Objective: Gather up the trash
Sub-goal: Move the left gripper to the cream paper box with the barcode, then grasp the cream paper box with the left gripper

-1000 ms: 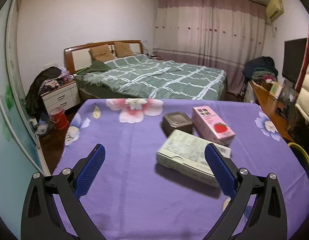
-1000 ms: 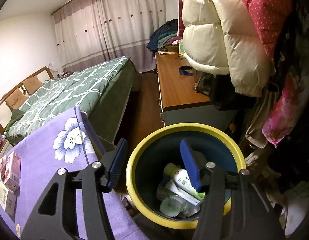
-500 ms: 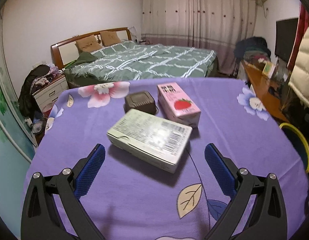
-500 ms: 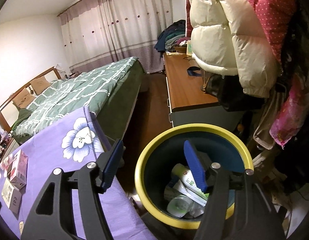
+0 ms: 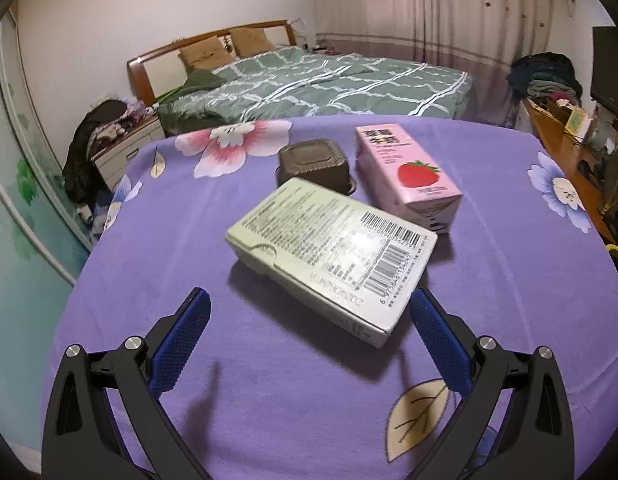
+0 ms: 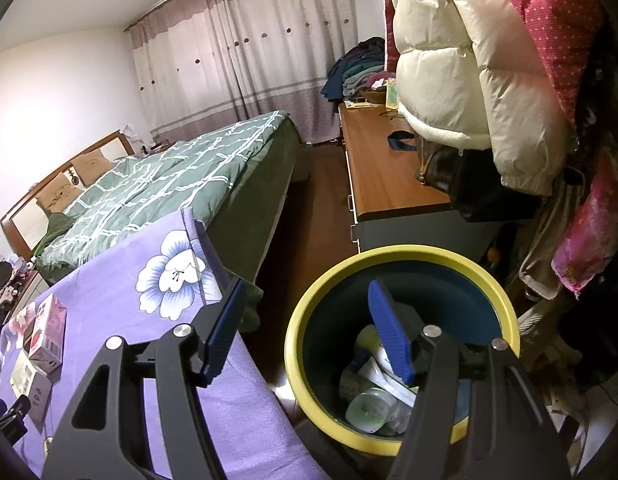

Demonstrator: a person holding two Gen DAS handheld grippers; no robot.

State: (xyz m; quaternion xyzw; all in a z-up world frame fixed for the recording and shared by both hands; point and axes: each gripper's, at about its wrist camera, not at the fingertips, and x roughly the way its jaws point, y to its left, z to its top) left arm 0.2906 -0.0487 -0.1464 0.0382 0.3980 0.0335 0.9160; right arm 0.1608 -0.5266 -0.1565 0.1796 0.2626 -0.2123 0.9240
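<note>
On the purple flowered cloth [image 5: 149, 240] lie three pieces of trash. A pale green box [image 5: 333, 252] with a barcode is nearest. Behind it are a pink strawberry carton [image 5: 405, 172] and a dark brown plastic tub [image 5: 313, 162]. My left gripper [image 5: 309, 306] is open, its blue fingertips level with the near edge of the green box without touching it. My right gripper [image 6: 307, 286] hangs open and empty over the yellow-rimmed bin [image 6: 401, 252], which holds bottles and wrappers [image 6: 373, 396]. The right wrist view also shows the pink carton [image 6: 49, 332] and the green box [image 6: 29, 384] far left.
A bed with a green checked quilt [image 5: 329, 84] stands beyond the table. A wooden dresser [image 6: 385, 172] and hanging puffy coats [image 6: 469, 60] crowd the bin's far side. A nightstand piled with clothes [image 5: 117, 136] is at the left, and bare floor [image 6: 321, 216] runs between bed and dresser.
My left gripper has come forward and down toward the green box, which now fills the space ahead of its fingertips. My right gripper stays over the bin with jaws slightly wider.
</note>
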